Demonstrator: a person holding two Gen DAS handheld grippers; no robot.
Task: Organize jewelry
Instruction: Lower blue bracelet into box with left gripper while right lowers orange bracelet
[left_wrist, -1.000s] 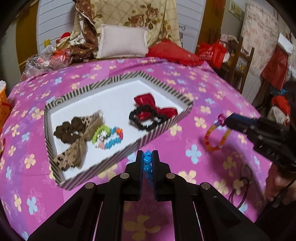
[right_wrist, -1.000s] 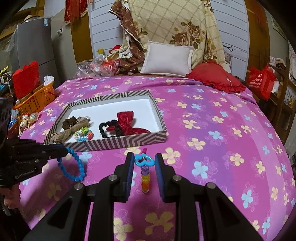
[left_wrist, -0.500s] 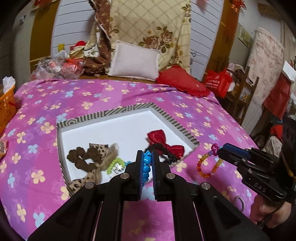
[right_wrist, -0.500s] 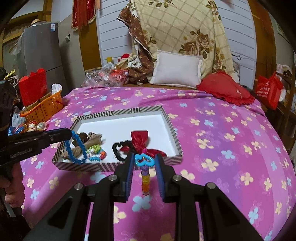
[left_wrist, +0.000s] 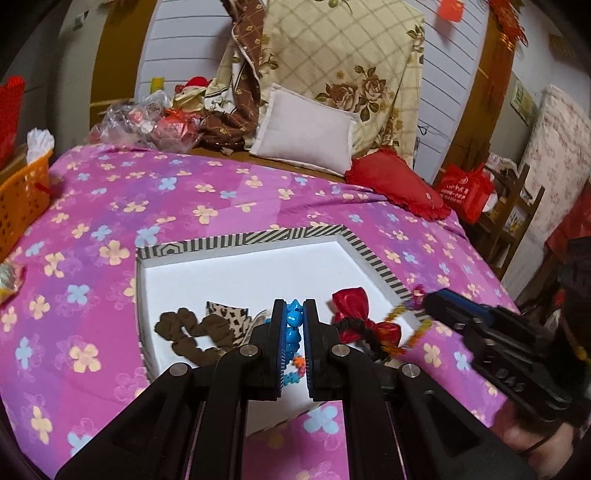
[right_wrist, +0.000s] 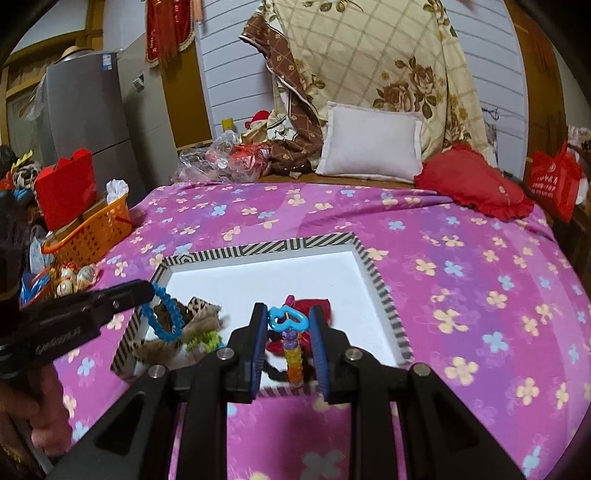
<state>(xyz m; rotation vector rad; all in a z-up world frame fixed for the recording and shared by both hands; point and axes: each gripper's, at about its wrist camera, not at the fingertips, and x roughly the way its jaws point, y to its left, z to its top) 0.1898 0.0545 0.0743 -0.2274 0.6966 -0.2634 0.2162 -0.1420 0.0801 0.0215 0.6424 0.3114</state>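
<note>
A white tray with a striped rim (left_wrist: 295, 234) (right_wrist: 280, 246) lies on the pink flowered bedspread. In it are a brown scrunchie (left_wrist: 184, 332), a leopard bow (left_wrist: 231, 315), a red bow on a black band (left_wrist: 351, 308) and a multicoloured bracelet (right_wrist: 207, 339). My left gripper (left_wrist: 294, 317) is shut on a blue bead bracelet (right_wrist: 164, 314) and holds it over the tray's left front part. My right gripper (right_wrist: 288, 321) is shut on a multicoloured bead bracelet with a blue heart charm (right_wrist: 293, 354), above the tray's front right edge.
An orange basket (right_wrist: 92, 229) and a red box (right_wrist: 66, 188) stand left of the bed. A white pillow (left_wrist: 306, 133), a red cushion (left_wrist: 395, 184) and a quilt pile lie at the back. A red bag (left_wrist: 465, 188) hangs at right.
Both grippers have moved forward from the bedspread in front of the tray to over the tray, each still holding its bracelet.
</note>
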